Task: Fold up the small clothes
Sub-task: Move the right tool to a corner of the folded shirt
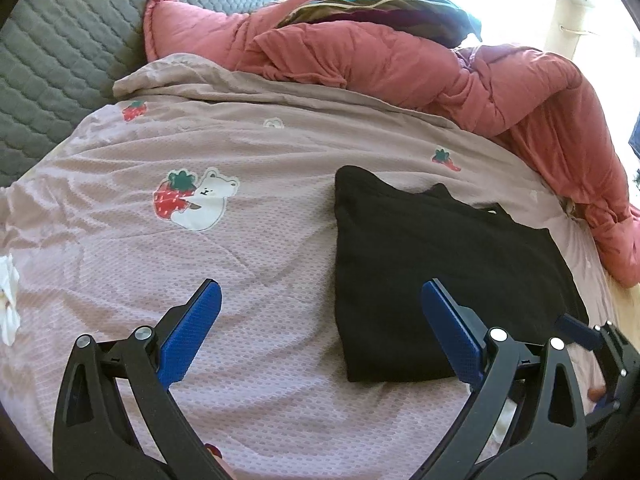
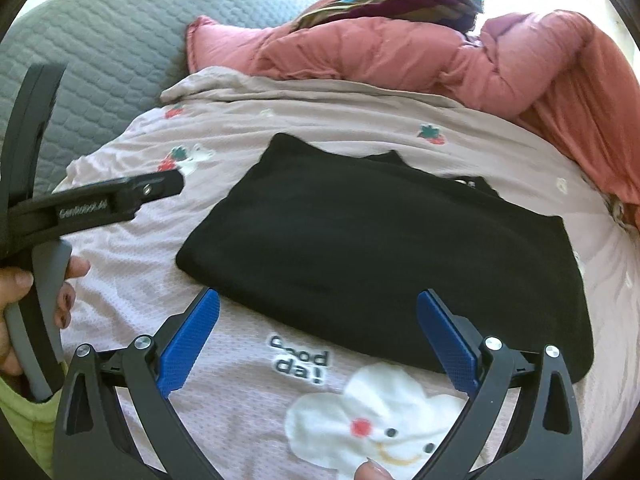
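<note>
one folded black garment [image 2: 384,256] on one bedspread [image 1: 224,360], both grippers' fingers wide open, empty.

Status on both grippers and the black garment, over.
Both hand-held grippers, left and right, open, empty. Folded black fabric garment flat on pink printed bedsheet. Nothing obstructing.

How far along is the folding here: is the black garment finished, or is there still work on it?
Looks done: the black knit garment lies as a compact folded rectangle on the pink strawberry-print bedsheet. In hand: nothing; the left tool and right tool both stand open and empty. Left: possibly one tidying touch; no other small clothes waiting are visible.
</note>
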A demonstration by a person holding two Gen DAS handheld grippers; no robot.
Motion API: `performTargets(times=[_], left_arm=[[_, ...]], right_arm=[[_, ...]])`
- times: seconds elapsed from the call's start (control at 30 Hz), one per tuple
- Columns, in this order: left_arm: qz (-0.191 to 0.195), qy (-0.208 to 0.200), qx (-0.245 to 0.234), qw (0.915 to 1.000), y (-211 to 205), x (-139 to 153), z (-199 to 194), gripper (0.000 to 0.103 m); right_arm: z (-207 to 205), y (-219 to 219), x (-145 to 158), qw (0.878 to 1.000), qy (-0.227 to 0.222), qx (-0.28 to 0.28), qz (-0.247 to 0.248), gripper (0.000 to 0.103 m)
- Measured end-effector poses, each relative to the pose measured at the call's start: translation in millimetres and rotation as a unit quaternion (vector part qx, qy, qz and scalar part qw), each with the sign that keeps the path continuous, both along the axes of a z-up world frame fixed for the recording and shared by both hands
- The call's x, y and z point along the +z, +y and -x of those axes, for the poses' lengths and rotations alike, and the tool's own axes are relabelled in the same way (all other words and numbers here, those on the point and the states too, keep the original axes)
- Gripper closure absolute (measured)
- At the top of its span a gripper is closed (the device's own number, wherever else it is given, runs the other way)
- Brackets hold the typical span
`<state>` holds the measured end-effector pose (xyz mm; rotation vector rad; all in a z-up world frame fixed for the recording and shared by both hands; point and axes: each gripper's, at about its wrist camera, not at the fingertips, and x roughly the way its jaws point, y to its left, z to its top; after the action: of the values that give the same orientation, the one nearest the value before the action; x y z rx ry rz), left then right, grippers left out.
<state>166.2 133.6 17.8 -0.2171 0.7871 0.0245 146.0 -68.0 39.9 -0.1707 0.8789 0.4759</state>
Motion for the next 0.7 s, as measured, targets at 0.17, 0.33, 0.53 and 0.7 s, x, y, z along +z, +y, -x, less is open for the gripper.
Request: performTargets(times=[0.17,0.33,0.53,0.7], left_arm=[[0.007,0.005,0.015,0.9999,9.6,-2.4,-1.6,0.009],[0.012,0.008,0.029,0.9995,18.8,-4.1,-2.7,0.009],[0.011,0.020,0.049,0.9986,28.7,-10.8,-6.6,0.009],[0.011,0.027,0.062,0.9976,35.4,-15.4,-9.5,0.009]], right_arm=[[0.6,13.7,-6.2,1.000,0.001,0.016,0.010,0.004],[-0.4,26.1,-14.7,0.999,0.003,0.032,0.027,0.004],[-3.5,43.6,-28.9,0.997,0.002,0.047,0.053,0.004],[-7.0,58.7,-43.1,0.994,-0.003,0.063,0.086,0.004]])
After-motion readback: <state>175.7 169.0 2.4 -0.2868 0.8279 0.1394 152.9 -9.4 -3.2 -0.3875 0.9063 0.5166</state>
